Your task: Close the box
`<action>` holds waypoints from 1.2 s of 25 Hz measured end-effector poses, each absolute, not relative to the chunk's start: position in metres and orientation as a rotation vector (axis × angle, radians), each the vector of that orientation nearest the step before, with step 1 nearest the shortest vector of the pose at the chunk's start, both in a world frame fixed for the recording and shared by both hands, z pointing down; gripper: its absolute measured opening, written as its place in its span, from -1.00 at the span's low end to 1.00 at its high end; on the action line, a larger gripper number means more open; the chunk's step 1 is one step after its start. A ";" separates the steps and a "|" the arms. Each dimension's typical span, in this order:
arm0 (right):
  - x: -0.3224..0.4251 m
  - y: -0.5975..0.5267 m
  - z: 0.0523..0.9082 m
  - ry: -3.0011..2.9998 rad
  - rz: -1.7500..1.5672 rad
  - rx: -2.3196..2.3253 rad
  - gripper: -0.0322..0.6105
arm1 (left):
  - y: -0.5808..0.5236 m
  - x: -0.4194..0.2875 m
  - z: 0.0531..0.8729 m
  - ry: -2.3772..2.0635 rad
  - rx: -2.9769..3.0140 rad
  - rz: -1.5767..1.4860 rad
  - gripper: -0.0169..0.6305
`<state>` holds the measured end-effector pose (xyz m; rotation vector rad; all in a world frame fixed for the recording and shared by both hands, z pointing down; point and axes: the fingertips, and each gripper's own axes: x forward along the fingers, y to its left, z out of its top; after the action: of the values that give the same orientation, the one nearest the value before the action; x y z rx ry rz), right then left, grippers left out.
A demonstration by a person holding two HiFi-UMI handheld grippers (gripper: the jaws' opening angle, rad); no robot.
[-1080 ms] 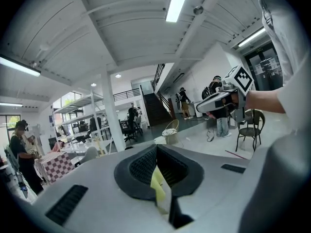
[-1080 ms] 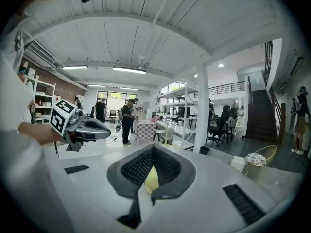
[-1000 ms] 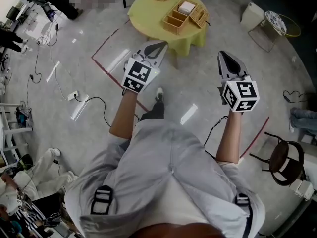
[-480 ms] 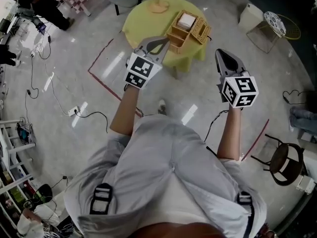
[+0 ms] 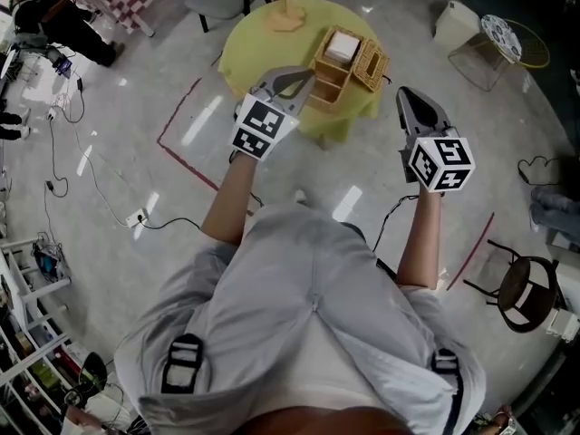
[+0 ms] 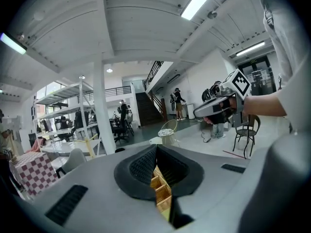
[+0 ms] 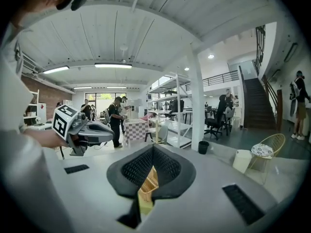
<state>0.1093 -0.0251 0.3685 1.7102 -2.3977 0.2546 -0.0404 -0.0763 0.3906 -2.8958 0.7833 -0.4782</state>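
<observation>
L gripper (image 5: 304, 74), R gripper (image 5: 407, 96) moved twd box (image 5: 332, 65); jaws together, empty; box long-axis up-right.

**Two claws held out toward a yellow counter**

Seen from above, a person in a grey shirt (image 5: 308, 315) reaches both claws forward. The left claw (image 5: 306, 76) overlaps the near edge of the round yellow counter (image 5: 263, 34). Its tip is just beside the open woven box (image 5: 337, 72), which holds a white block (image 5: 342, 46). The right claw (image 5: 407, 96) hangs over the floor (image 5: 136, 89), right of the counter.
</observation>
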 end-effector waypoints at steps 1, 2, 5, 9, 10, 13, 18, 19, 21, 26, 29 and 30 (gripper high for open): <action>0.110 -0.029 0.371 -2.391 0.263 1.723 -0.83 | -0.079 -0.040 0.393 0.766 -2.904 -0.481 -0.86; 0.112 -0.032 0.374 -2.383 0.270 1.733 -0.83 | -0.083 -0.039 0.395 0.754 -2.911 -0.485 -0.86; 0.115 -0.040 0.385 -2.356 0.296 1.749 -0.83 | -0.095 -0.039 0.400 0.743 -2.923 -0.491 -0.86; 0.133 -0.051 0.403 -2.293 0.310 1.770 -0.83 | -0.109 -0.029 0.411 0.736 -2.943 -0.513 -0.86; 0.139 -0.055 0.408 -2.280 0.315 1.772 -0.83 | -0.113 -0.025 0.415 0.737 -2.949 -0.521 -0.86; 0.157 -0.067 0.426 -2.251 0.344 1.767 -0.82 | -0.127 -0.011 0.426 0.736 -2.965 -0.537 -0.86; 0.190 -0.095 0.453 -2.218 0.408 1.757 -0.78 | -0.153 0.014 0.442 0.756 -2.991 -0.593 -0.86; 0.196 -0.100 0.460 -2.211 0.421 1.743 -0.76 | -0.158 0.019 0.445 0.763 -2.999 -0.607 -0.86; 0.206 -0.112 0.473 -2.199 0.446 1.705 -0.71 | -0.168 0.028 0.451 0.777 -3.012 -0.633 -0.86; 0.226 -0.147 0.512 -2.172 0.485 1.597 -0.63 | -0.196 0.048 0.475 0.821 -3.033 -0.705 -0.86; 0.238 -0.166 0.535 -2.150 0.503 1.535 -0.62 | -0.211 0.058 0.489 0.854 -3.049 -0.751 -0.86; 0.242 -0.172 0.543 -2.141 0.508 1.512 -0.61 | -0.216 0.061 0.494 0.866 -3.052 -0.766 -0.86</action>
<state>0.2417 -0.1718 0.5431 1.5120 -2.1413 0.5078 0.0612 -0.2157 0.4941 -3.0525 0.8657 -0.7662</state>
